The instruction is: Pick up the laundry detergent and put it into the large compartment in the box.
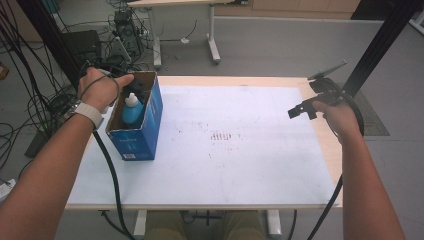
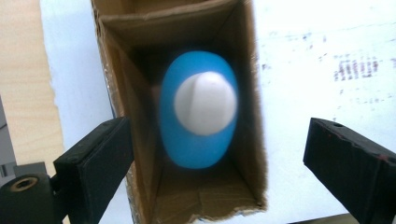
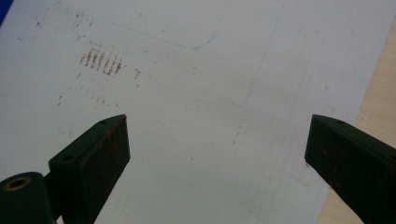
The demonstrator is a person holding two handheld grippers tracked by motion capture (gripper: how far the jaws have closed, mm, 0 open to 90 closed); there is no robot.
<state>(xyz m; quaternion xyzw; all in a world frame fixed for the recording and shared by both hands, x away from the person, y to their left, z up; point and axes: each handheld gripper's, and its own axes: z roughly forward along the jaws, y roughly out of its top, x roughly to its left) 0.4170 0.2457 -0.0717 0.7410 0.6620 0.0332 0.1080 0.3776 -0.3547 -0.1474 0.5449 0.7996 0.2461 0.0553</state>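
Note:
A blue bottle with a white cap [image 1: 132,111] stands upright inside an open blue cardboard box [image 1: 150,125] at the table's left. In the left gripper view I look straight down on the bottle [image 2: 198,116] in the box [image 2: 140,135]. My left gripper [image 1: 135,88] hovers over the box's far end, and its jaws stand wide apart [image 2: 217,163], well above the bottle and not touching it. My right gripper [image 1: 302,108] hangs over the table's right side, open [image 3: 217,149], with nothing between its jaws.
A white sheet [image 1: 225,145] with reddish smudges [image 1: 220,135] covers most of the wooden table [image 1: 327,145]. Black cables trail from both grippers. Behind the table are a desk's legs [image 1: 212,47], cables and equipment on the floor [image 1: 120,30].

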